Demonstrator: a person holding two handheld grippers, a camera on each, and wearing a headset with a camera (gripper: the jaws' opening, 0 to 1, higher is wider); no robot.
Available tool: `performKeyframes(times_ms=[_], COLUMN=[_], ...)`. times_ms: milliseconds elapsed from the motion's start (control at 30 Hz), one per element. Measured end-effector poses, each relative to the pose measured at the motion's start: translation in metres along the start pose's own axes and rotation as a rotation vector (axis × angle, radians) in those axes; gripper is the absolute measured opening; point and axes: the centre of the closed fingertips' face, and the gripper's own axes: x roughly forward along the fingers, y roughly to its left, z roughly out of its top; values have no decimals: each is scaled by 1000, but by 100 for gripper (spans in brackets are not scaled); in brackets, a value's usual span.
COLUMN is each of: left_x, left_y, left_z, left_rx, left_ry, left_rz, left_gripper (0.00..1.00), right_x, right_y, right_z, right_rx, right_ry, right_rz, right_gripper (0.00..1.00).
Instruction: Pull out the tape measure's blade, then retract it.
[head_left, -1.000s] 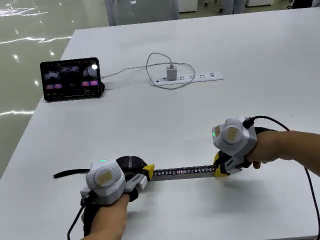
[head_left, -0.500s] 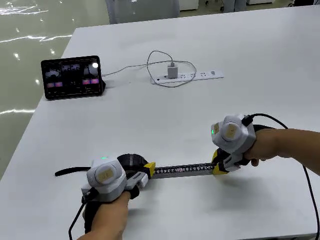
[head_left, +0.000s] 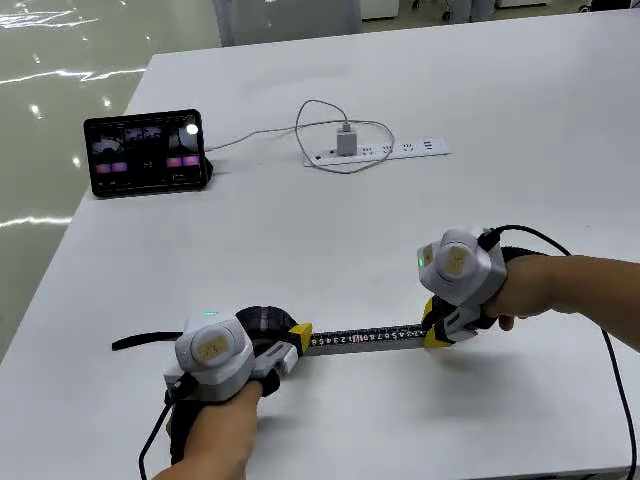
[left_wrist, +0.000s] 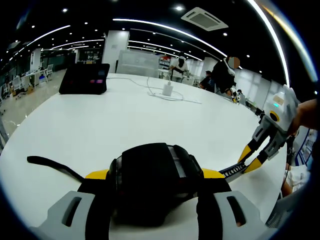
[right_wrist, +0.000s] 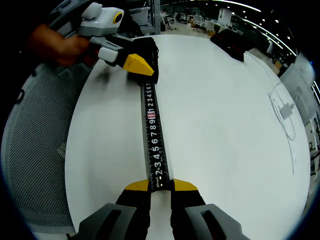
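Left gripper (head_left: 285, 352): its 2 jaws are clamped on the tape measure (head_left: 262, 325), 1 yellow-tipped jaw on each side of the black housing; a hand (head_left: 215, 435) holds it from behind.
Right gripper (right_wrist: 160, 186): its 2 yellow tips are pinched together on the free end of the blade (right_wrist: 152, 135), low over the table (head_left: 400, 230).
Tape measure: sits on the table between the left gripper's jaws, its body bulging up between them in the left gripper view.
Blade: pulled out, running flat along the table straight from the right gripper's tips to the housing in the left gripper; printed numerals face up.
Strap (head_left: 140, 342): a black loop trailing on the table from the housing, on the side away from the right gripper.
Tablet (head_left: 145, 152): propped upright with its screen lit, well beyond the left gripper, near the table edge.
Power strip (head_left: 400, 151): white, lying flat, well beyond the right gripper.
Charger (head_left: 346, 143): white, plugged into the power strip.
Cable (head_left: 330, 110): loops from the charger and runs off toward the tablet.
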Motion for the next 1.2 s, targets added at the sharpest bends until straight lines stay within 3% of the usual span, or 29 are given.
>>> performKeyframes(times_ms=[1200], left_x=[0], left_y=[-1], left_z=[0], left_rx=[7], left_ry=[4], left_rz=[-1], left_gripper=[66], right_x=[4], right_y=[-1], right_z=[12], right_rx=[14], right_ry=[10], right_rz=[-5], right_gripper=[11])
